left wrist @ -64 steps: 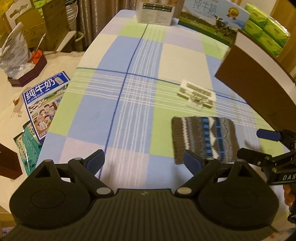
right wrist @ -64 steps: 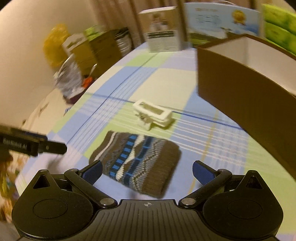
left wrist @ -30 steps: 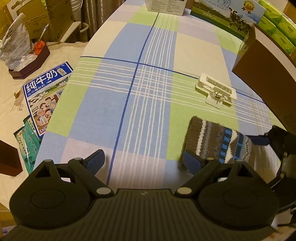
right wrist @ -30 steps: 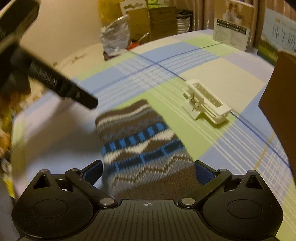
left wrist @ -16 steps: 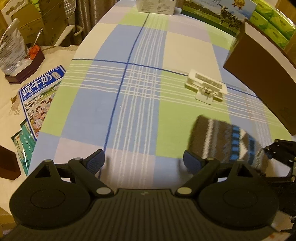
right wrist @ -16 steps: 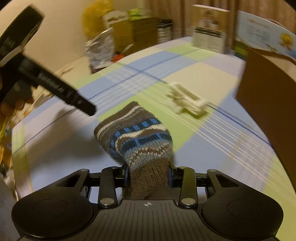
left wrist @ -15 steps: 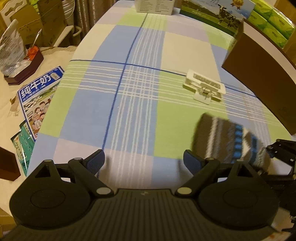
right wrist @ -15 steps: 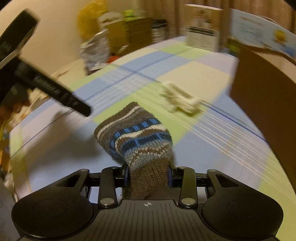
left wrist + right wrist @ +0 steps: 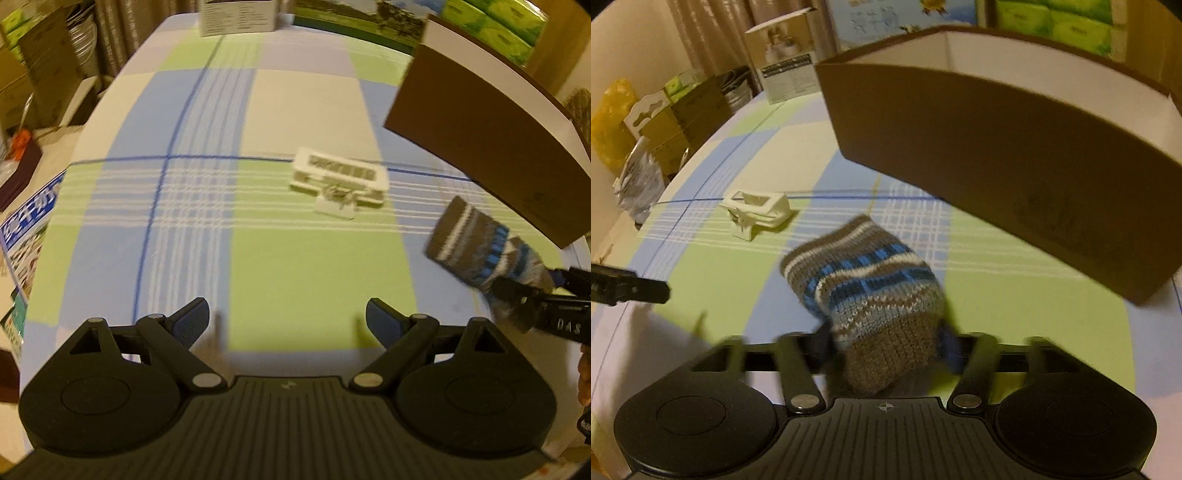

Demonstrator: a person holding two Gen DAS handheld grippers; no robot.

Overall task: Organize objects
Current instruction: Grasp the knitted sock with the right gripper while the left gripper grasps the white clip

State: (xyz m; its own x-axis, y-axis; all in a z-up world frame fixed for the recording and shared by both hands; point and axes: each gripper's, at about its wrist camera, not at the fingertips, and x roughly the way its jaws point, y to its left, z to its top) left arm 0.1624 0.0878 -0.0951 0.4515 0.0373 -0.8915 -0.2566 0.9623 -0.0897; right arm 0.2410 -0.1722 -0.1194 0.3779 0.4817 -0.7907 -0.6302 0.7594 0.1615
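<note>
Holding my left gripper spread wide and empty, I am hovering it low over the checked worktop, well apart from anything to pick. Ahead of it and a little right, the white clip is lying flat on the cloth, its long axis running across my view. Further right, my right gripper is clamping one end of the knitted pouch, which is hanging clear of the worktop with its free end pointing forward and a little left. Rightmost, the brown box is standing with its open top facing up and its near wall rising just beyond the pouch. I am judging that the pouch has to go up and forward to the right over that near wall, so my right gripper is plainly the nearer one for the drop, while my left is the nearer one for the clip.
</note>
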